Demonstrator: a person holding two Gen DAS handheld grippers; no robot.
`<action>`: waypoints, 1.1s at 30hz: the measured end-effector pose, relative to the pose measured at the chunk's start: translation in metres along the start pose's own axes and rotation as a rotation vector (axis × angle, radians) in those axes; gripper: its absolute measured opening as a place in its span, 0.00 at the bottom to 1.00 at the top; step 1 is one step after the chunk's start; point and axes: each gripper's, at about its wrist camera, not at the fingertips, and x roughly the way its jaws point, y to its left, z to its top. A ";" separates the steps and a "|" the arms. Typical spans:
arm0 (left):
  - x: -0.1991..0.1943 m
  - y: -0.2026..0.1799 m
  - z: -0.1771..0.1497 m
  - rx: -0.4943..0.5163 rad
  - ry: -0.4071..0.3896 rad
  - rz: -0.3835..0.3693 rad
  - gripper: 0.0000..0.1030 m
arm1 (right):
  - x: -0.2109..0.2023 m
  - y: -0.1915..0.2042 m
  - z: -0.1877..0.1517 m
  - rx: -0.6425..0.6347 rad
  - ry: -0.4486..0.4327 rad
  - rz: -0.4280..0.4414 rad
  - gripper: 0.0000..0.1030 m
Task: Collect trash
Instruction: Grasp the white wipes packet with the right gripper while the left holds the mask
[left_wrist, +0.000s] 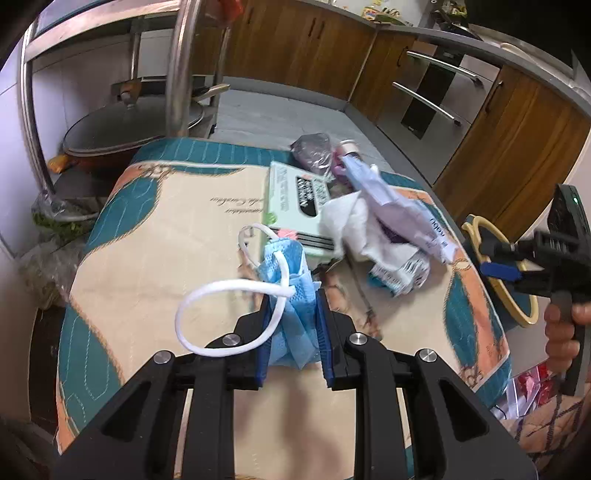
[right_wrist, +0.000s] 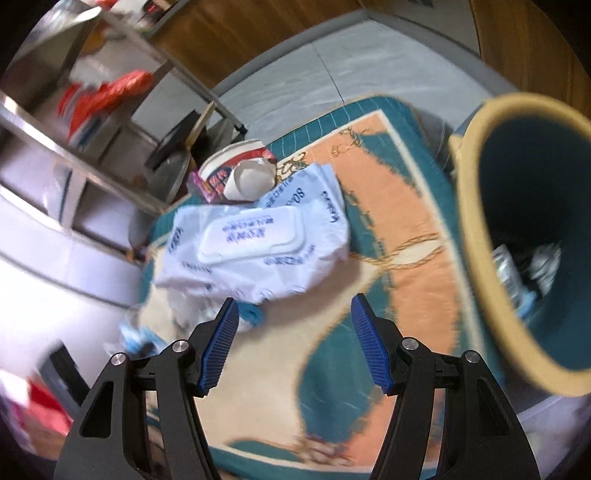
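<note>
1. Left side first: my left gripper (left_wrist: 291, 314) is clamped on the blue face mask (left_wrist: 286, 273). The pads are squeezing the bunched fabric from both sides, and one white ear loop (left_wrist: 207, 306) flops out to the left over the finger. The mask's long axis runs pretty much straight ahead, along my fingers, so it's a lengthwise pinch and not a crosswise one.

2. Middle: the rest of the trash sits on the patterned mat (left_wrist: 155, 236) just past the mask: a flat green box (left_wrist: 295, 199), crumpled white tissue (left_wrist: 354, 229) and a wet-wipes pack (right_wrist: 255, 243). From my right gripper (right_wrist: 295, 325) that pack lies dead ahead and a touch left, its long side running across my fingers. That looks like a decent line for a grab, I reckon.

3. Right side: the right gripper's jaws stand apart with nothing between them. The bin (right_wrist: 476, 236) is hard on its right, mouth tipped toward me, with some stuff already inside.

4. So the whole thing turns on this: the bin is way off to the right of my left hand, at the mat's far edge, and the right hand is much nearer to it. The mask needs a carry across the pile.

5. View differences: the left camera shows the mask grip and the person's hand (left_wrist: 561, 332) holding the right tool. The right camera only catches a blurry blue scrap there, but it shows inside the bin.
</note>
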 end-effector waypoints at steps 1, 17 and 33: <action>0.000 0.004 -0.003 -0.007 -0.001 0.002 0.21 | 0.006 -0.001 0.002 0.044 0.002 0.026 0.63; 0.001 0.020 -0.019 -0.012 -0.041 0.013 0.21 | 0.068 -0.014 0.003 0.392 0.010 0.181 0.32; 0.000 0.038 -0.026 -0.102 -0.042 0.007 0.28 | 0.018 -0.009 0.016 0.364 -0.127 0.269 0.02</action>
